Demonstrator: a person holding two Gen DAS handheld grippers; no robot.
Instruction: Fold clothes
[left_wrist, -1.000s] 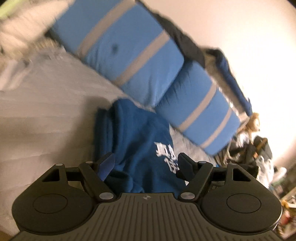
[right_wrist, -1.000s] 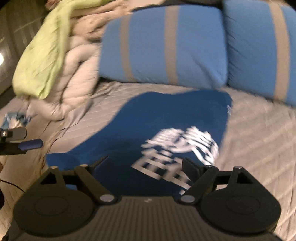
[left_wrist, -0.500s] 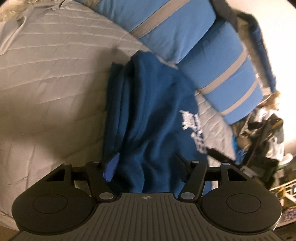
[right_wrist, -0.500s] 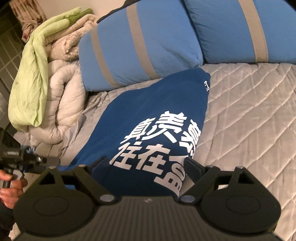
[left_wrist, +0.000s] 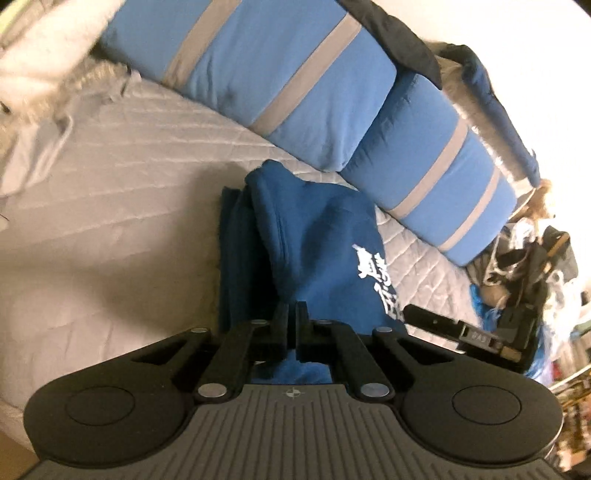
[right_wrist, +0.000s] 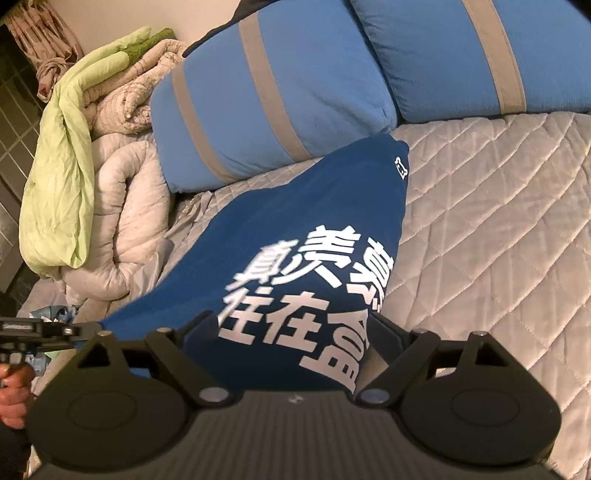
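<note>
Left wrist view: left gripper jaws have just closed, pinching the near edge of the blue shirt lying on the bed near the pillows.

Right wrist view: right gripper jaws wide open, straddling the shirt's printed near end, not clamped. Step: securing the hem. Next: right jaws close, then lift and fold away.

navy tee w/ white print, blue pillows – grey stripes
</note>
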